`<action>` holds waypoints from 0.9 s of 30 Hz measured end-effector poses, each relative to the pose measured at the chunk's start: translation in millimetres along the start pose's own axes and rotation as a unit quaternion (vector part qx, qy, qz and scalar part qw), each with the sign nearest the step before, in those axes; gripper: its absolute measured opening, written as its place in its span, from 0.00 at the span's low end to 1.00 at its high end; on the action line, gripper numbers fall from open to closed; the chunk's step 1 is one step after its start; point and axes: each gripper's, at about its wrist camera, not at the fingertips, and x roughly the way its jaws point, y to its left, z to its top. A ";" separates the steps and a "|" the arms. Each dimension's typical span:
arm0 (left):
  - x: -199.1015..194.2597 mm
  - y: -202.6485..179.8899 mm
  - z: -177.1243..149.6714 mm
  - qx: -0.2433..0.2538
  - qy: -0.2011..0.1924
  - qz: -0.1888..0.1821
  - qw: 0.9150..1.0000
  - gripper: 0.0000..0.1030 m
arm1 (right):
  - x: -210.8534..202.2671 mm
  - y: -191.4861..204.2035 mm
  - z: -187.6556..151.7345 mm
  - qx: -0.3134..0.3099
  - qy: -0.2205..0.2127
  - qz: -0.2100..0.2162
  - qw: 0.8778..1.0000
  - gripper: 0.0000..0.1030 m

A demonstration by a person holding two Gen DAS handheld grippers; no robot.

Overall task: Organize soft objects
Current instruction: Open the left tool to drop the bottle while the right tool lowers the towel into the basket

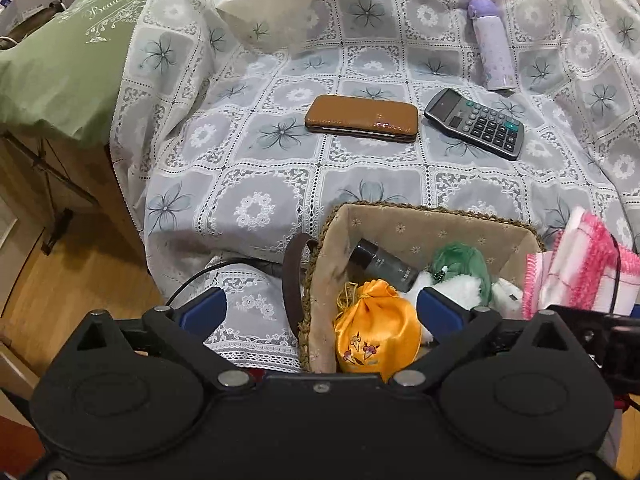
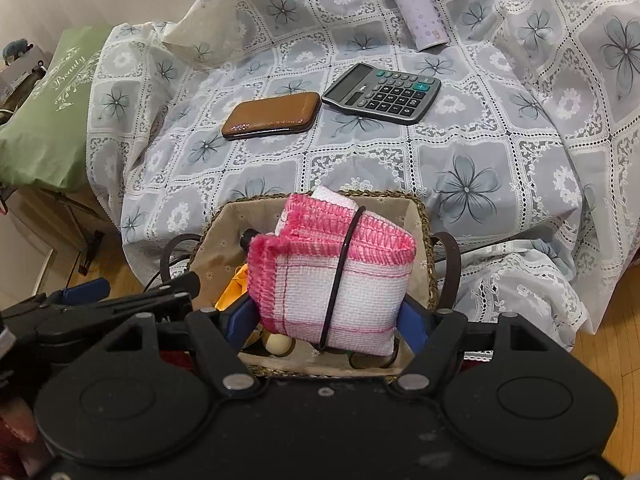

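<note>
A woven basket (image 1: 432, 210) with a beige lining stands at the front edge of the lace-covered seat. Inside lie a yellow satin pouch (image 1: 376, 328), a green and white plush (image 1: 460, 276) and a dark bottle (image 1: 384, 266). My left gripper (image 1: 320, 312) hangs open and wide over the basket's left side; the pouch lies below, between the fingers, and neither pad presses on it. My right gripper (image 2: 328, 318) is shut on a folded pink and white cloth (image 2: 340, 276) bound with a black band. It holds the cloth above the basket (image 2: 426, 232).
On the lace cover (image 1: 248, 168) behind the basket lie a brown wallet (image 1: 362, 118), a grey calculator (image 1: 476, 122) and a lilac bottle (image 1: 494, 46). A green cushion (image 1: 68, 52) sits at left over a wooden cabinet. Wood floor (image 1: 80, 280) and a black cable (image 1: 200, 276) lie at lower left.
</note>
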 end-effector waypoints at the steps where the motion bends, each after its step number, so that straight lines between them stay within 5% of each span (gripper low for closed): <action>1: -0.2 0.9 -0.5 -0.002 0.000 -0.001 1.000 0.96 | -0.2 -0.5 -0.1 0.000 0.000 0.000 1.000 0.71; 18: -0.2 2.0 -4.7 -0.001 0.014 -0.013 1.000 0.96 | -3.2 -3.0 -0.7 0.002 -0.009 0.009 1.000 0.75; 27: -1.3 1.3 -4.2 0.000 0.015 -0.016 1.000 0.96 | -4.7 -5.6 0.9 0.001 -0.020 -0.020 1.000 0.76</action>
